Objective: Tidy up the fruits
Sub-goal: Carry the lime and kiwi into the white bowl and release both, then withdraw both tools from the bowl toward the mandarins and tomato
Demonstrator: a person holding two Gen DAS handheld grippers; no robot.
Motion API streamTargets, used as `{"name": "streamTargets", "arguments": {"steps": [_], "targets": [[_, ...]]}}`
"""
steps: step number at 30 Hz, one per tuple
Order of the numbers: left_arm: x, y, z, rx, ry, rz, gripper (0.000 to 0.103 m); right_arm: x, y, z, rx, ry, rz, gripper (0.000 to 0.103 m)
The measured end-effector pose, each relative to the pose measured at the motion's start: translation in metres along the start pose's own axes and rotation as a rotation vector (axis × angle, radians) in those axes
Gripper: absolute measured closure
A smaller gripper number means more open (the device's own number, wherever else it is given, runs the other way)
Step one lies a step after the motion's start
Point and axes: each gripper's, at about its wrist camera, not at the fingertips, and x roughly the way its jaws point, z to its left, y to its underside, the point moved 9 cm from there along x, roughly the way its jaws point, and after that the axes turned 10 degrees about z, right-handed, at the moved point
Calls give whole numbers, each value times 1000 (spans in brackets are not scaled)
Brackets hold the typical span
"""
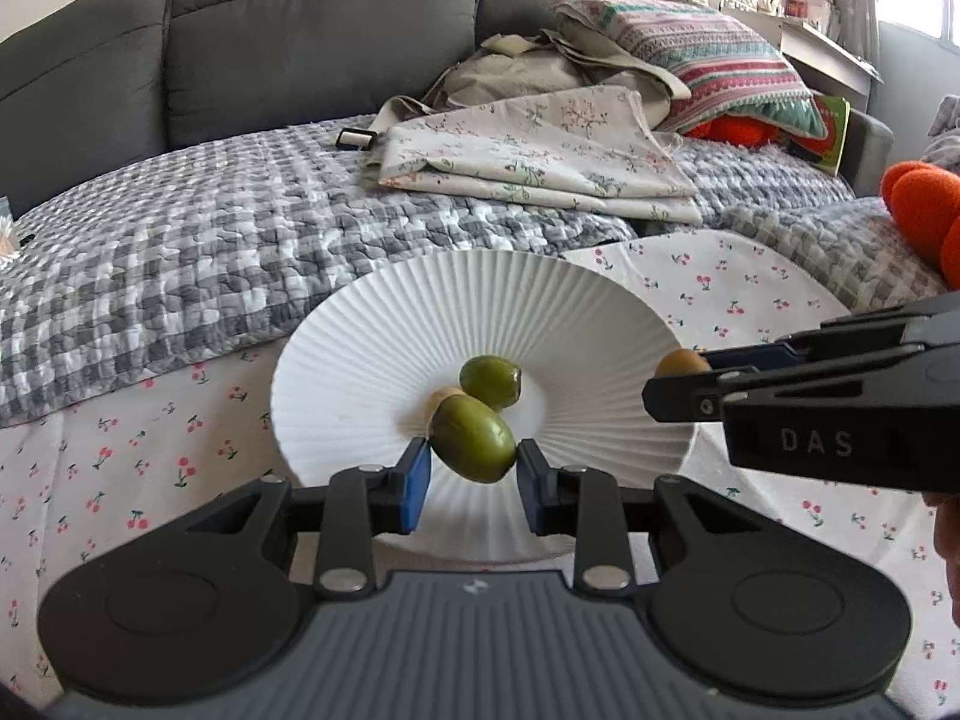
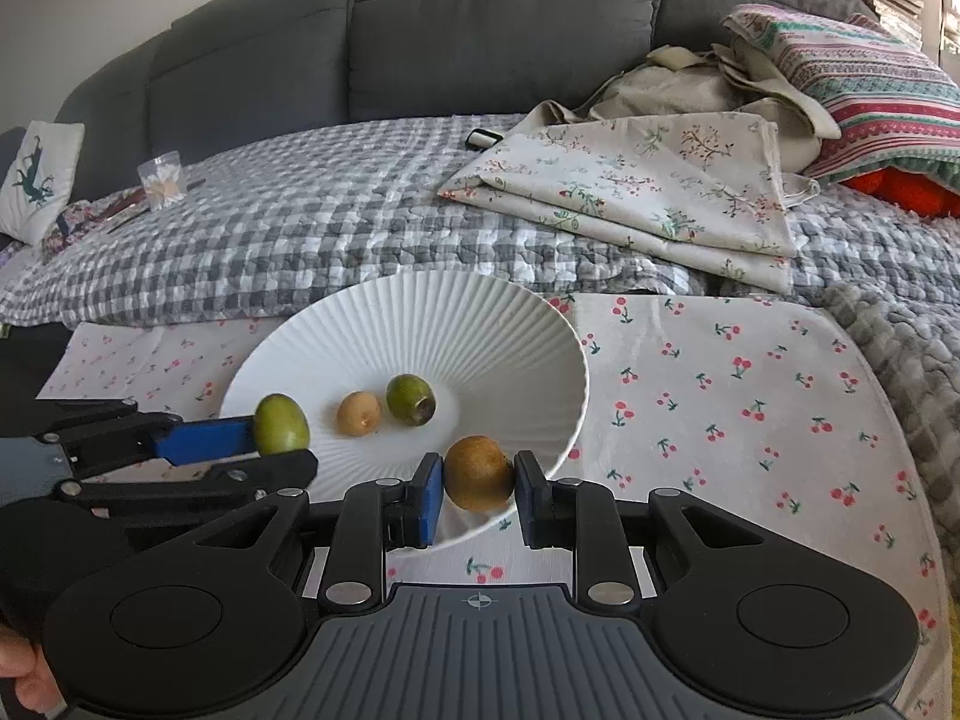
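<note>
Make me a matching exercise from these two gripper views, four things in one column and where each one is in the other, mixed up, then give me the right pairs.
Things
1. green fruit
2. brown fruit
3. small tan fruit
4. folded floral cloth

Places
A. on the checked quilt
B. between the right gripper's fingers
C. lying loose in the white plate
D. between the left gripper's fingers

Pairs: 1-D, 2-B, 3-C, 4-A

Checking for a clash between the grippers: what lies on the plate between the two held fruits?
In the right wrist view, a tan fruit and a green fruit lie on the plate, between the held green fruit and brown fruit.
</note>
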Motion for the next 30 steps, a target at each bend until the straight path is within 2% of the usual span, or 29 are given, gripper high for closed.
{"name": "streamTargets", "arguments": {"steps": [12, 14, 17, 23, 25, 30], "targets": [[20, 2, 3, -4, -3, 20, 73, 19, -2, 5, -27, -10, 5, 79], [19, 3, 2, -6, -4, 21, 69, 18, -2, 5, -19, -9, 3, 78], [16, 3, 4, -17, -9, 12, 59, 14, -3, 2, 7, -18, -4, 75], [1, 0, 7, -31, 5, -11, 52, -1, -9, 0, 53, -41, -32, 70], [-5, -2, 10, -45, 9, -22, 52, -5, -10, -1, 64, -44, -37, 63], [-19, -1, 19, -82, 14, -28, 51, -19, -8, -1, 101, -56, -47, 56]]}}
